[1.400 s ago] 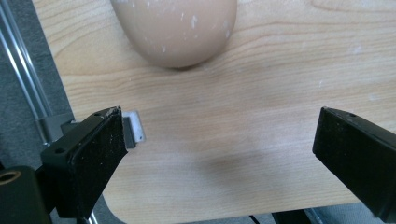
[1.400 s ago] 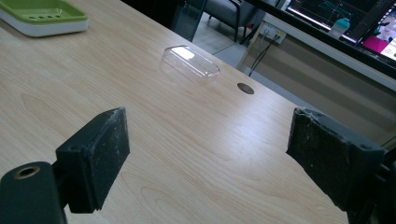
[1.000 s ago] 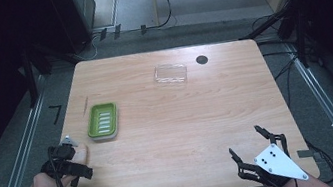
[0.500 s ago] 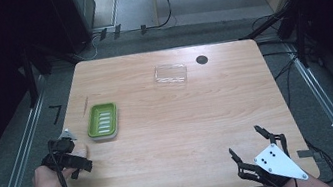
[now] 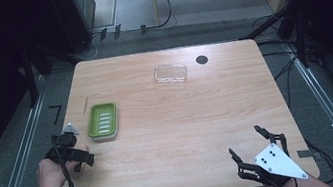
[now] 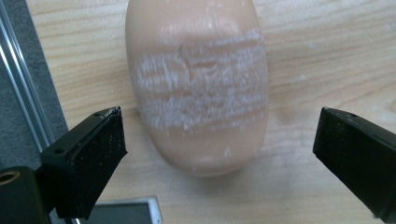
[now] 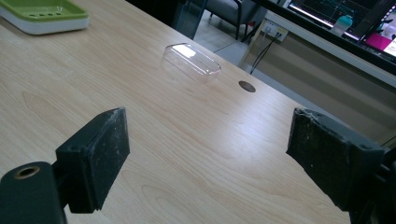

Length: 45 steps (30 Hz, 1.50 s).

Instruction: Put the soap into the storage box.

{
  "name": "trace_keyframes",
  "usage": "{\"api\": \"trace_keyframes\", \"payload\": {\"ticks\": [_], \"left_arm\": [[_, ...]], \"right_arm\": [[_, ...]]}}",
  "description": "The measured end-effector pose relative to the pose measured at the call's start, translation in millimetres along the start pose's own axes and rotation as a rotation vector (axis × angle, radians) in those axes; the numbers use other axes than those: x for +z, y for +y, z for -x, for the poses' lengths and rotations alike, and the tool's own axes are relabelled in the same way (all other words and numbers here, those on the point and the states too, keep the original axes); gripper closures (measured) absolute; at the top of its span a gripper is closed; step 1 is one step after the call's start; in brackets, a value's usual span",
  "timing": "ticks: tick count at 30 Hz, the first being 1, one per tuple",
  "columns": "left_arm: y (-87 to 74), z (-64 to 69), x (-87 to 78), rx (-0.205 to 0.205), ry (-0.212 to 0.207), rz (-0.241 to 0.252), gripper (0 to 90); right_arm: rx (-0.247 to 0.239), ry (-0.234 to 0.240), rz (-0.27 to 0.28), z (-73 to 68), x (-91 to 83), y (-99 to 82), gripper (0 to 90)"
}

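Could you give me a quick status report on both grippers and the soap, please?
Left gripper open, straddling soap bar. Right gripper open, idle. Soap on table, ungripped. Nothing in the way.

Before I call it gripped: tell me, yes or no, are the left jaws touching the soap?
No: the left gripper is open, both jaws clear of the soap.

A peach-coloured soap bar, streaked with chalky white scuffs, on a pale wood-grain worktop; a lime-green soap dish with a white base, a clear plastic lid, and black fingers dusted with pale specks
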<state>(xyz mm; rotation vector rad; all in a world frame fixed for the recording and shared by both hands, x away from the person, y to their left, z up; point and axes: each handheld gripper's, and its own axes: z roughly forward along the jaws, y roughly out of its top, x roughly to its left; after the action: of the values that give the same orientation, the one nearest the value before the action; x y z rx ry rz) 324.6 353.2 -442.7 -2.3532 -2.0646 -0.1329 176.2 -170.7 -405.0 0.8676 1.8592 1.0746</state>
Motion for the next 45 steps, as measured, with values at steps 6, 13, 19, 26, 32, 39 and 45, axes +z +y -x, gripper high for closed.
{"api": "trace_keyframes", "payload": {"ticks": [6, 13, 19, 26, 32, 39, 45], "left_arm": [[8.9, 1.7, 2.8, -0.010, 0.014, 0.006, 2.8], [15.7, 1.4, 5.7, -0.033, 0.022, 0.003, 4.3], [16.9, 0.0, 6.9, -0.049, 0.041, -0.006, 13.4], [15.8, -3.0, 7.7, -0.065, 0.043, -0.005, 17.8], [16.3, -3.5, 6.5, -0.069, 0.035, 0.012, 22.3], [16.2, -2.7, 5.0, -0.072, 0.039, 0.025, 27.9], [13.4, -5.8, 4.7, -0.078, 0.023, 0.043, 32.2]], "right_arm": [[0.002, -0.001, -0.003, 0.3, 0.2, -0.1, 13.3], [0.005, -0.001, -0.004, 0.8, 0.3, -0.3, 13.3], [0.008, -0.001, -0.007, 0.8, 0.1, -0.4, 13.3], [0.007, -0.003, -0.006, 0.7, -0.1, -0.3, 13.3], [0.005, -0.002, -0.006, 0.5, 0.0, -0.3, 13.3], [0.006, -0.004, -0.005, 0.8, -0.3, -0.4, 13.3], [0.006, -0.005, -0.004, 1.0, -0.4, -0.4, 13.3]]}}
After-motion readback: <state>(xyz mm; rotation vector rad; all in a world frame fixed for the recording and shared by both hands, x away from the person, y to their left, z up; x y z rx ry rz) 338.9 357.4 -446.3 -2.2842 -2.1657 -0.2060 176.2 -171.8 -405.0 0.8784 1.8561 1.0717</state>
